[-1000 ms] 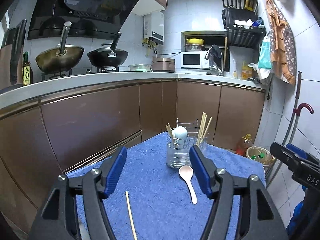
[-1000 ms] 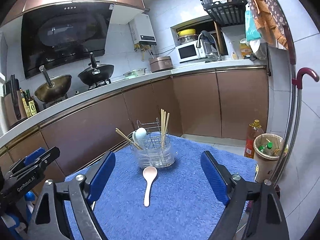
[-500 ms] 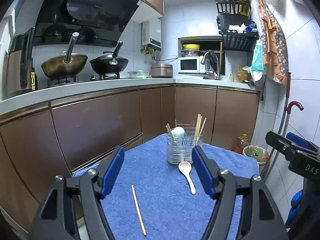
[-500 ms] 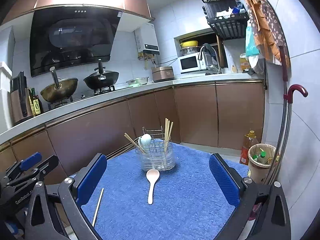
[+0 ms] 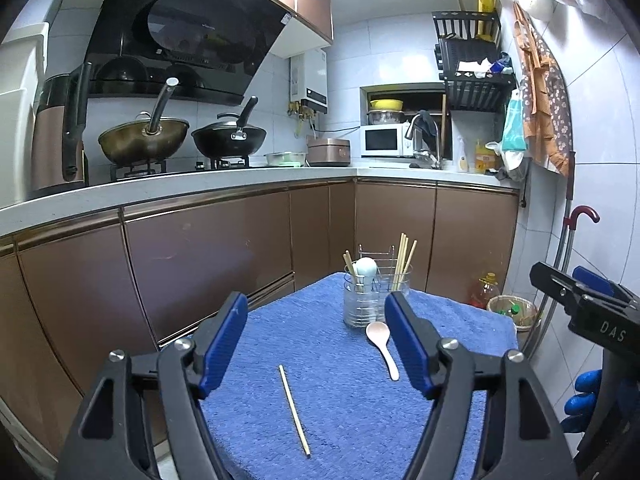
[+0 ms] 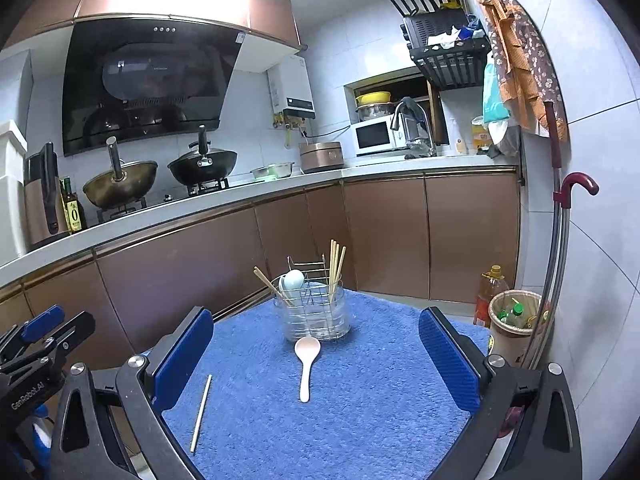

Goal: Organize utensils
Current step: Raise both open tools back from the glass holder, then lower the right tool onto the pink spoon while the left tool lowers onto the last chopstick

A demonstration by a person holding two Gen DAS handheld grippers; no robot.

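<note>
A clear utensil holder (image 5: 370, 302) (image 6: 316, 314) stands at the far end of a blue towel (image 5: 332, 392) (image 6: 360, 400), holding several chopsticks and a pale blue spoon. A pink spoon (image 5: 382, 342) (image 6: 306, 364) lies just in front of it. A single wooden chopstick (image 5: 294, 410) (image 6: 201, 412) lies nearer, to the left. My left gripper (image 5: 316, 340) is open and empty, held above the towel's near part. My right gripper (image 6: 316, 356) is open wide and empty, also back from the spoon.
Brown kitchen cabinets (image 5: 200, 256) and a counter with woks (image 5: 144, 140) run behind and left of the table. A waste bin (image 6: 514, 326) and an oil bottle (image 6: 490, 296) stand on the floor to the right. The towel's edges drop off at left and right.
Both grippers have pulled back and up from the holder, so more of the towel and the whole loose chopstick show. The utensils have not moved.
</note>
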